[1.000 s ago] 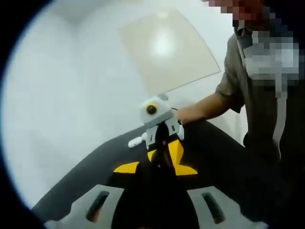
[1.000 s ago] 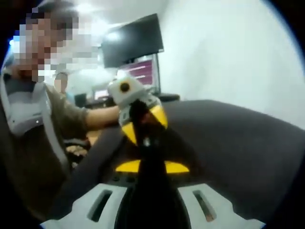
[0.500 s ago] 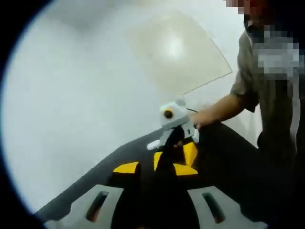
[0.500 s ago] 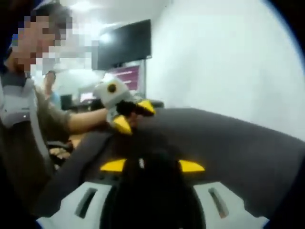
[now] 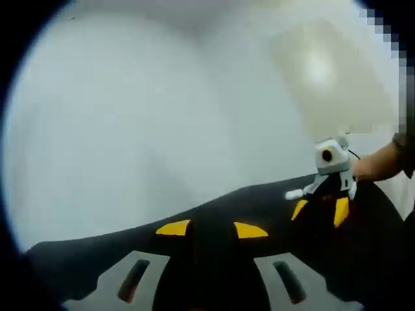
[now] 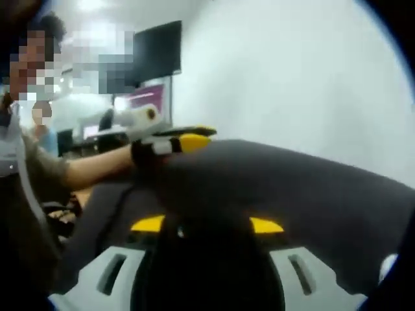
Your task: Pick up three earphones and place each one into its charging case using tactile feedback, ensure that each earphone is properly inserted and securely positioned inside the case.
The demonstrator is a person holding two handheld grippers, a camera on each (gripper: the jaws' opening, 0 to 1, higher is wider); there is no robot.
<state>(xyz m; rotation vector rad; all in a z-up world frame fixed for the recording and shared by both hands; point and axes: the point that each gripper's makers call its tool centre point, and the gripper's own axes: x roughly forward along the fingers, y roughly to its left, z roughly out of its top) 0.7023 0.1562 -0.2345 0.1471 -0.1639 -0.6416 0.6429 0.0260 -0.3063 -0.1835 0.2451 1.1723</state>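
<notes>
Roughly level, both held above the dark table (image 5: 104,243).
Left gripper (image 5: 211,229): jaws apart, nothing between; carried clear to search.
Right gripper (image 6: 206,225): parted, tiny pale speck between the tips, cannot tell what.
Earphones, cases: unlocated.
Wall (image 5: 130,116): ahead of my jaws.

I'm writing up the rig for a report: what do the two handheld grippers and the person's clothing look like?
Each gripper has a pale grey body with slotted plates, black jaws and yellow tip pads: the left gripper, the right gripper. A thin dark cable trails from the right one in the left gripper view. The sleeve is short, olive-brown.
</notes>
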